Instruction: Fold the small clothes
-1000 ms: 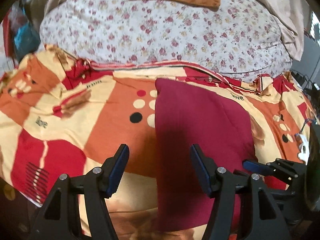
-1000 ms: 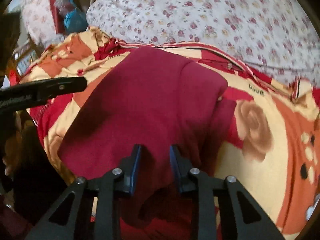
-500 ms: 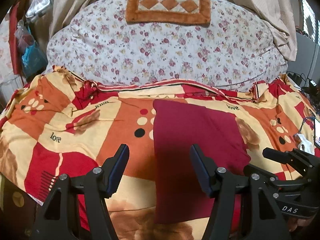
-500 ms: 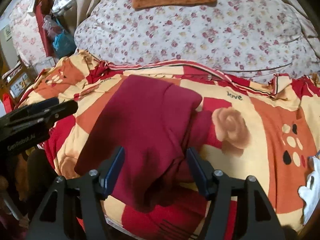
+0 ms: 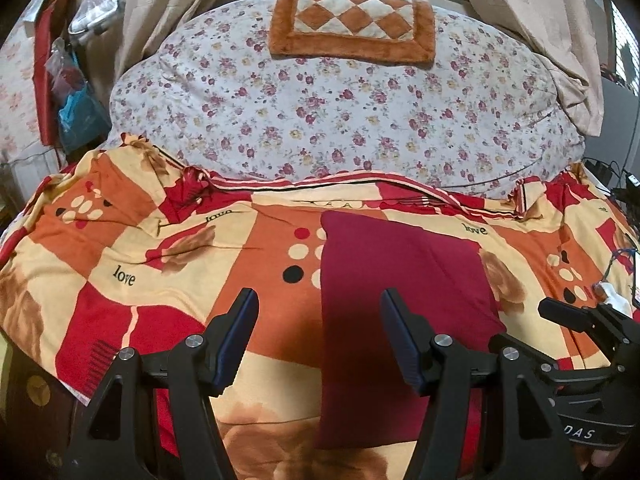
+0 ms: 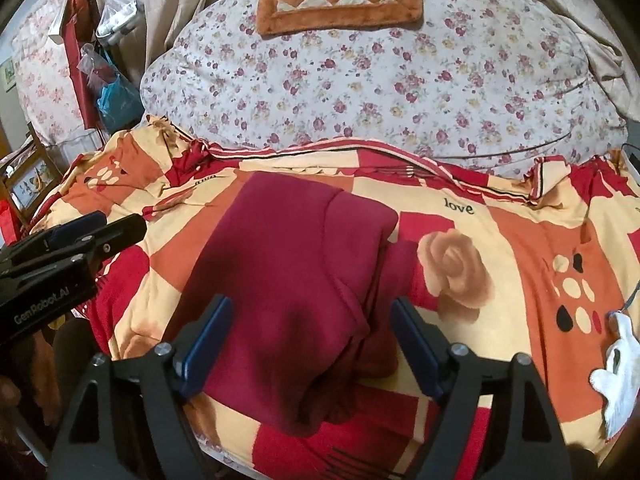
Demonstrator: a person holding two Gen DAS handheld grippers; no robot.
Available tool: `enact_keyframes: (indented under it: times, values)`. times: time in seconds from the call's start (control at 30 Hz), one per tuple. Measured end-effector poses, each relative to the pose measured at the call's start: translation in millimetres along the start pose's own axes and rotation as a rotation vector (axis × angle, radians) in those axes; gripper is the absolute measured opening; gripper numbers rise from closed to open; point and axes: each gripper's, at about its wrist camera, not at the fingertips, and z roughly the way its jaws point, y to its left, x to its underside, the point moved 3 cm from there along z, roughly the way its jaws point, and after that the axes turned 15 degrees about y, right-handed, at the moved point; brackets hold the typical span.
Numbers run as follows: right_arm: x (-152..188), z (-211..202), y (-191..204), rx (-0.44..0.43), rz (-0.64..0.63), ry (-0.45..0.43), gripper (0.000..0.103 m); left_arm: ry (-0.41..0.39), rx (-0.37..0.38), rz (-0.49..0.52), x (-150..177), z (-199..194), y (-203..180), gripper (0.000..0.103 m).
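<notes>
A folded maroon garment (image 5: 404, 292) (image 6: 296, 280) lies on the red, orange and cream bedspread (image 5: 132, 264) (image 6: 520, 248) near the front edge of the bed. My left gripper (image 5: 318, 332) hovers open above its left edge with nothing between the fingers. My right gripper (image 6: 310, 344) hangs above the garment's near end; its jaws are opening, and the pads (image 6: 208, 344) stand clear of the cloth. Each gripper shows at the edge of the other's view, the right one (image 5: 576, 320) and the left one (image 6: 72, 240).
A white floral duvet (image 5: 340, 112) is heaped behind the bedspread, with an orange checkered mat (image 5: 352, 24) on top. Curtains (image 5: 532, 20) hang behind. Bags (image 6: 112, 92) hang at the left. A small white cloth (image 6: 618, 368) lies at the right edge.
My right gripper has gone from nearly shut over the maroon cloth to wide apart. Both grippers have risen and tilted up, so the duvet and mat now show.
</notes>
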Motion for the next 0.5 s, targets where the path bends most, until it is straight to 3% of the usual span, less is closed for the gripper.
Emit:
enact_keyframes:
  times: [0.5]
  values:
    - [0.9,10.5,0.9,-0.001,0.004,0.022,0.085,0.005,-0.002,0.003,3.0,4.4,0.8,0.043]
